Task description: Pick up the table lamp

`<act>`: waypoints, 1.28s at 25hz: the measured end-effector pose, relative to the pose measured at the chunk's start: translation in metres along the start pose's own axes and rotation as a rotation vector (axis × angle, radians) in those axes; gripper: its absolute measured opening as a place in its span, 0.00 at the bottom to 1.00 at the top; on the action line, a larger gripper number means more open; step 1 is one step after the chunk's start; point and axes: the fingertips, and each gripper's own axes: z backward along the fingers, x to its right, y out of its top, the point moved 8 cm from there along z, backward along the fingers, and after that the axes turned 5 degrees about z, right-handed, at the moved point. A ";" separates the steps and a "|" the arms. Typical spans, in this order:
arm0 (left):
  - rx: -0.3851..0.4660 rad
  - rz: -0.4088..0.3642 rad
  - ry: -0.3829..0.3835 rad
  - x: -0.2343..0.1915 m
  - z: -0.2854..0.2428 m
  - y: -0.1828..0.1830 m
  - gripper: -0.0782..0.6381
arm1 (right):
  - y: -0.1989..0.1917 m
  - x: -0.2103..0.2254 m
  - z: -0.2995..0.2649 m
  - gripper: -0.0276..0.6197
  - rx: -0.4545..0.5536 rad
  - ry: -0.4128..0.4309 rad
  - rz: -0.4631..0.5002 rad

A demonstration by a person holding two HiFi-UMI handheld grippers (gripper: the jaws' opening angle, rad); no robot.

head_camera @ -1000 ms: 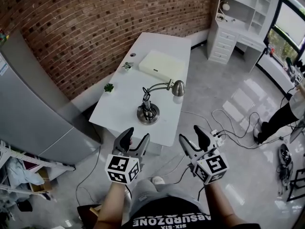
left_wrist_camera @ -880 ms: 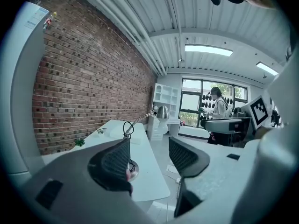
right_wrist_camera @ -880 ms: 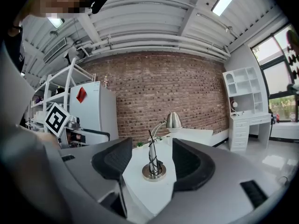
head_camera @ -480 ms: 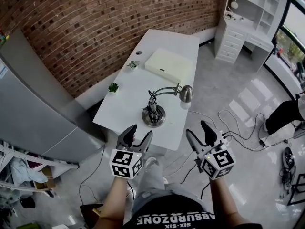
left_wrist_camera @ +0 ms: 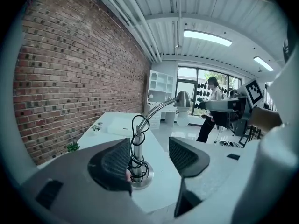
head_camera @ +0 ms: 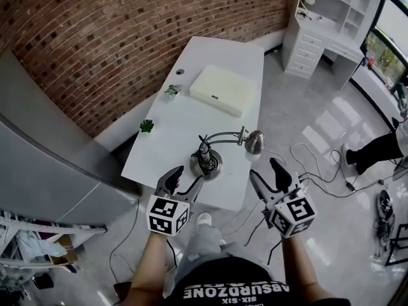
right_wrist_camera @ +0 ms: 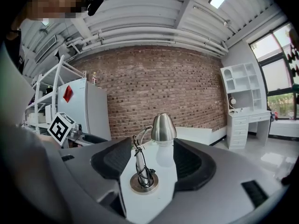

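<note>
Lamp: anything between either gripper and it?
Nothing visible. The lamp stands near the close edge of the table. The left gripper and right gripper are short of it, fingers apart and empty, with only bare tabletop between. The plants and the flat box sit beyond the lamp.

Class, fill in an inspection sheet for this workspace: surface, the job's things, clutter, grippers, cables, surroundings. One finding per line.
Surface: white table, set against the brick wall.
Job's things: table lamp upright near the table's near edge, untouched.
Clutter: flat white box; two small green plants along the wall side.
Grippers: left hand-held gripper and right hand-held gripper both open, empty, short of the lamp.
Cables: cord wound round the lamp's stem; loose cables on the floor right of the table.
Surroundings: white shelf unit; grey cabinet; another person at the right edge.
</note>
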 end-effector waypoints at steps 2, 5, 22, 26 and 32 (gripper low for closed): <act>-0.018 -0.017 -0.010 -0.008 -0.010 0.002 0.45 | 0.001 0.004 -0.009 0.44 -0.012 -0.015 0.005; -0.040 -0.027 -0.032 -0.021 -0.024 0.006 0.45 | 0.007 0.009 -0.022 0.45 -0.010 -0.030 0.004; -0.177 -0.105 -0.188 -0.059 -0.090 0.000 0.47 | 0.012 0.016 -0.068 0.48 -0.072 -0.101 0.035; -0.187 -0.122 -0.233 -0.065 -0.104 0.000 0.47 | 0.012 0.018 -0.074 0.48 -0.075 -0.128 0.038; -0.224 -0.138 -0.316 -0.075 -0.129 -0.011 0.47 | 0.007 0.019 -0.084 0.48 -0.077 -0.172 0.029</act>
